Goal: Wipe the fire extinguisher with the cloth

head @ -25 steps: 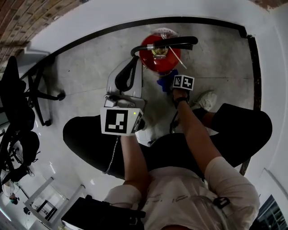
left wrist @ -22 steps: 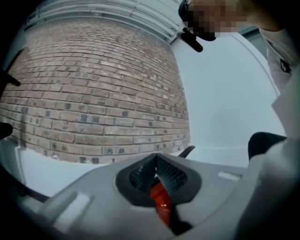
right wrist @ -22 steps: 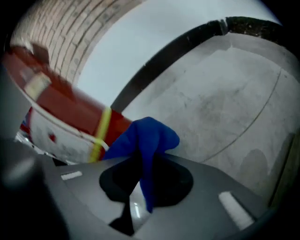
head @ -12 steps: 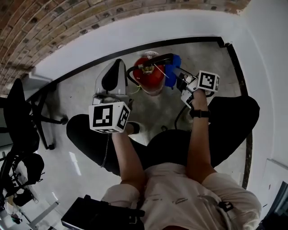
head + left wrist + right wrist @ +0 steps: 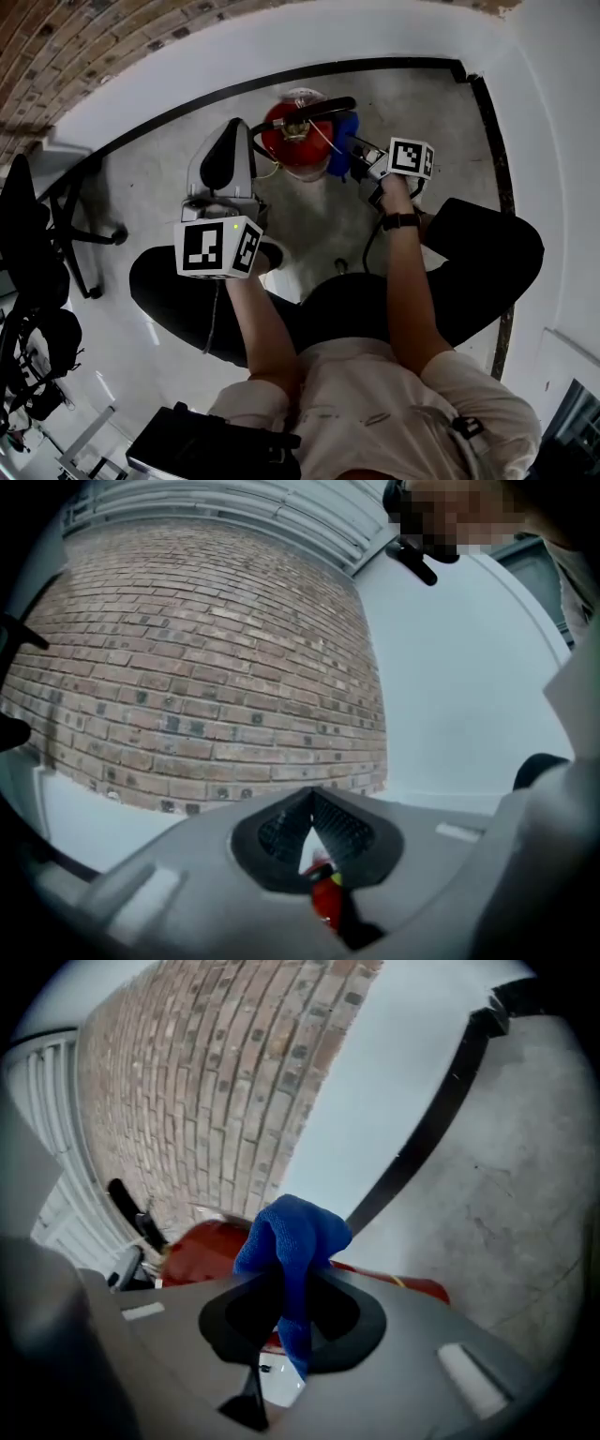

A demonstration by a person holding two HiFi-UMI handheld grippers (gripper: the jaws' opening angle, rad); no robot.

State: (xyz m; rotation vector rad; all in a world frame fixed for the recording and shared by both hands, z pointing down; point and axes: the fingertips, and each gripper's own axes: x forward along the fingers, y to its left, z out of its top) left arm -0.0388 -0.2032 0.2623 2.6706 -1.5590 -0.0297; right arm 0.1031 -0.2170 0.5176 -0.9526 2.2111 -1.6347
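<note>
The red fire extinguisher (image 5: pixel 292 142) stands on the concrete floor by the curved white wall, its black handle (image 5: pixel 302 111) on top. My right gripper (image 5: pixel 358 154) is shut on a blue cloth (image 5: pixel 344 148), which rests against the cylinder's right side. In the right gripper view the cloth (image 5: pixel 292 1234) bulges out of the jaws of my right gripper (image 5: pixel 286 1283) with the red body (image 5: pixel 208 1241) just behind it. My left gripper (image 5: pixel 235 129) hovers left of the extinguisher, shut and holding nothing. In the left gripper view my left gripper (image 5: pixel 311 799) shows only a red sliver of the extinguisher (image 5: pixel 325 899) under its jaws.
A black baseboard (image 5: pixel 394 66) runs along the foot of the white wall, brick above it. An office chair (image 5: pixel 42 220) stands at the left. The person's legs (image 5: pixel 487 262) in black trousers flank the floor before the extinguisher. A black bag (image 5: pixel 202 455) lies near the person.
My right gripper has lifted the blue cloth from low in front of the extinguisher to its upper right side. The left gripper has stayed to the left of it.
</note>
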